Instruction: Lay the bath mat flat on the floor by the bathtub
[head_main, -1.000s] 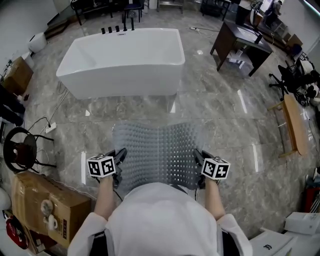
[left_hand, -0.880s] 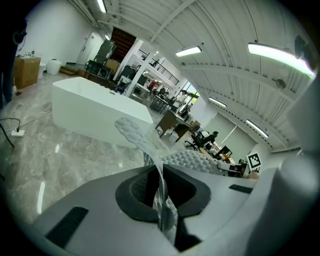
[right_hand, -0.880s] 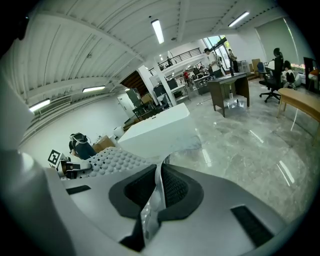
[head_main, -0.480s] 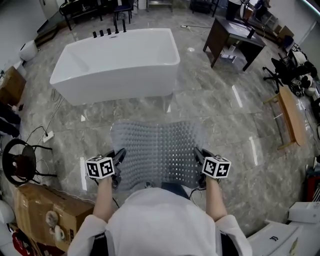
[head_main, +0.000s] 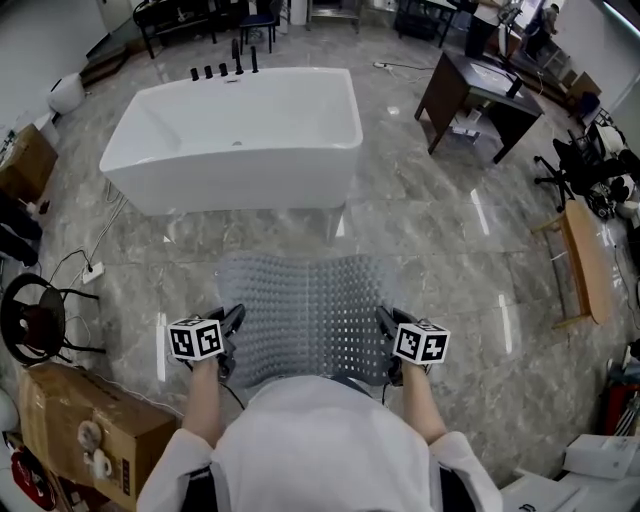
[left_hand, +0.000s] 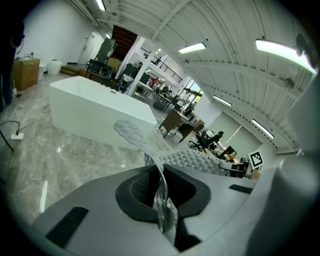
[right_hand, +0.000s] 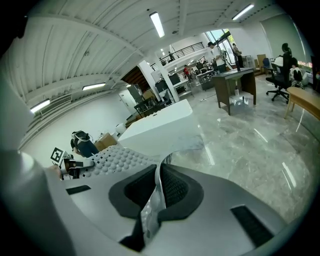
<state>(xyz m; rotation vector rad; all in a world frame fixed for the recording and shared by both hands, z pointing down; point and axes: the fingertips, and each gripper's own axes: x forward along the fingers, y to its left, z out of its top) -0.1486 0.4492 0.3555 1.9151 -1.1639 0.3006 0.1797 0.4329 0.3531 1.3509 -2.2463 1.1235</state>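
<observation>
Bare floor (head_main: 430, 240) runs open between bathtub (head_main: 235, 135) and bath mat (head_main: 305, 310). Left flank is obstructed by power strip (head_main: 92, 272), black stool (head_main: 35, 320) and cardboard box (head_main: 75, 425). On the right, wooden bench (head_main: 585, 250) stands well apart.

Left tool (head_main: 235, 316) and right tool (head_main: 383, 318) have shifted together toward the far side, carrying the bath mat (head_main: 305, 310) with them. The strip of floor (head_main: 290, 232) between the mat's far edge and the bathtub (head_main: 235, 130) is slightly narrower. The far edge was rippled, with a dip mid-span; it is now one smoother bow. The tub sits nearer in the head view.
</observation>
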